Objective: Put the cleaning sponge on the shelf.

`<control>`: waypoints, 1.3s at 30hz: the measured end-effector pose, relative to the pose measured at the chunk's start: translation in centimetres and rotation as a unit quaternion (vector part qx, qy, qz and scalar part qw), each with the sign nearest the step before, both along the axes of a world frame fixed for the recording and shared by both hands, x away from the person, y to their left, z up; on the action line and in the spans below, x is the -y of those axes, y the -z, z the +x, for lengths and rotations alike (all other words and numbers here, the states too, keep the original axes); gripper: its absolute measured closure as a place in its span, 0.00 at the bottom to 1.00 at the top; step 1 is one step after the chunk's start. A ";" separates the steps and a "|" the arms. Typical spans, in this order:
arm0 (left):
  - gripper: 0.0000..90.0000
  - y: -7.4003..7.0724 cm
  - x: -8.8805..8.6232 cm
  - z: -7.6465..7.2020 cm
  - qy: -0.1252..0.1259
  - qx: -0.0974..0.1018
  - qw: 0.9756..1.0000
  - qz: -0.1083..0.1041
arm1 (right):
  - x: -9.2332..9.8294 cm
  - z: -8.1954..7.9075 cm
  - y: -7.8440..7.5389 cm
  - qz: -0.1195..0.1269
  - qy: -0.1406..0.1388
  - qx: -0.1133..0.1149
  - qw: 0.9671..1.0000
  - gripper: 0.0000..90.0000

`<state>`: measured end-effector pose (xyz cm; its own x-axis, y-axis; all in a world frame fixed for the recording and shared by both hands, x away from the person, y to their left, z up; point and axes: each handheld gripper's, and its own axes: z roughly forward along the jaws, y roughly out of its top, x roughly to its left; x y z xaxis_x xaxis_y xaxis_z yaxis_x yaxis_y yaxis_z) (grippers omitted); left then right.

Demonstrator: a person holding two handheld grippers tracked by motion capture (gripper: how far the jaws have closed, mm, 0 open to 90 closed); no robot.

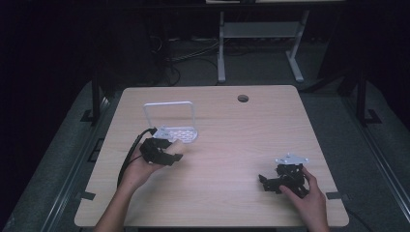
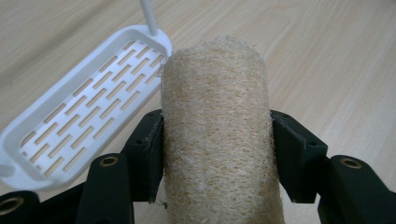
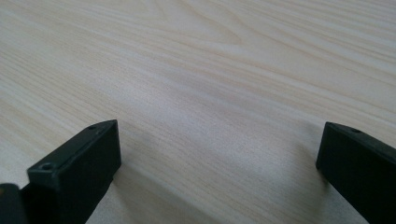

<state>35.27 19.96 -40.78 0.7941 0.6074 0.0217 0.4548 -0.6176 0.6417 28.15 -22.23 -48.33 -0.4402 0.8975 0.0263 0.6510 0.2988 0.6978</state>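
Light wood-grain tabletop [image 1: 227, 159], rounded corners, with a round cable hole [image 1: 242, 98] near its far edge, right of centre. Room is dark; grey floor around it. Beyond the far edge stands a white-legged desk frame [image 1: 261, 43], with cables [image 1: 186, 55] lying on the floor to its left. Black rails run along both sides of the tabletop.

Left gripper [image 1: 167, 153] is held in the left hand [image 1: 140, 169] over the left half of the tabletop, toward the middle of that side. Its jaws are clenched on a tan loofah sponge [image 2: 217, 135], a fibrous cylinder with both pads pressing its sides. The sponge hangs just beside the near end of a white slotted soap rack [image 2: 88, 112], which sits on the tabletop toward the far-left area. The rack has a tall white wire handle loop [image 1: 168, 112] standing upright. Whether the sponge touches the rack, cannot tell.

Right gripper [image 1: 270, 183] is in the right hand [image 1: 309, 198], close to the near-right corner of the tabletop, with a grey three-cornered plate on top. Its jaws are released and spread wide, with bare wood between them.
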 end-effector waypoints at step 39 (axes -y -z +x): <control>0.45 0.1 -1.4 4.7 -0.046 0.018 0.999 0.014 | 0.0 0.0 0.0 0.000 0.000 0.000 1.000 0.00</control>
